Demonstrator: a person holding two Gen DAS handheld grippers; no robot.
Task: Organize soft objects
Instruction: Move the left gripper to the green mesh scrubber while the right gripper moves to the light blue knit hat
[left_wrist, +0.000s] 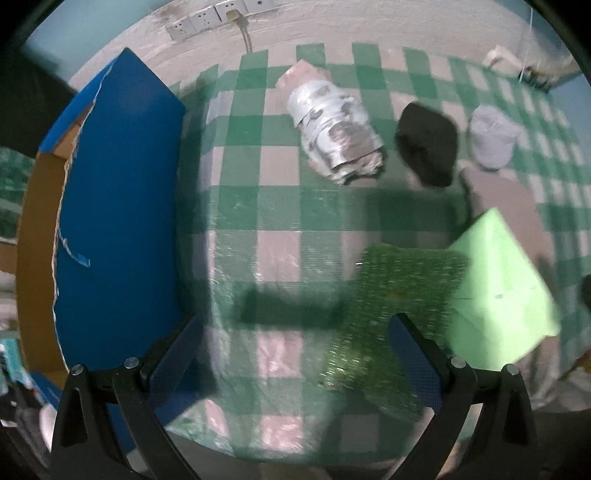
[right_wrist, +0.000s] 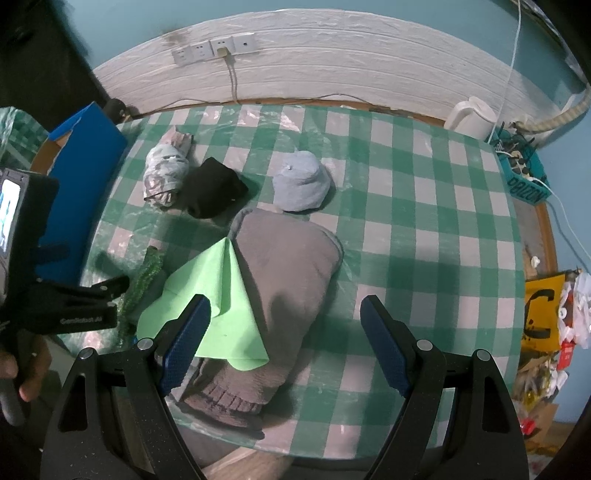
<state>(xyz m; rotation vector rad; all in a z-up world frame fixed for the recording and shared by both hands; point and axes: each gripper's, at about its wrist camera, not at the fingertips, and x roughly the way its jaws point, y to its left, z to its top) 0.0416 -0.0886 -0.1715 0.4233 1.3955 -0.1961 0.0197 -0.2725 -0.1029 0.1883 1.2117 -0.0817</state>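
Note:
Soft items lie on a green-checked tablecloth (right_wrist: 406, 229). A grey sweater (right_wrist: 291, 280) sits at the front with a light green cloth (right_wrist: 214, 302) draped over its left side. My right gripper (right_wrist: 284, 347) hovers open above both, holding nothing. A dark green textured cloth (left_wrist: 391, 325) lies left of them, under the right finger of my open left gripper (left_wrist: 295, 365). Further back are a plastic-wrapped bundle (left_wrist: 336, 129), a black cloth (left_wrist: 428, 144) and a pale blue hat (right_wrist: 301, 182).
A blue cardboard box (left_wrist: 118, 206) stands open at the table's left edge. A white kettle (right_wrist: 471, 118) and a teal basket (right_wrist: 524, 173) with cables sit at the back right. Wall sockets (right_wrist: 214, 48) with a cord are behind. A hand (right_wrist: 22, 373) holds the left tool.

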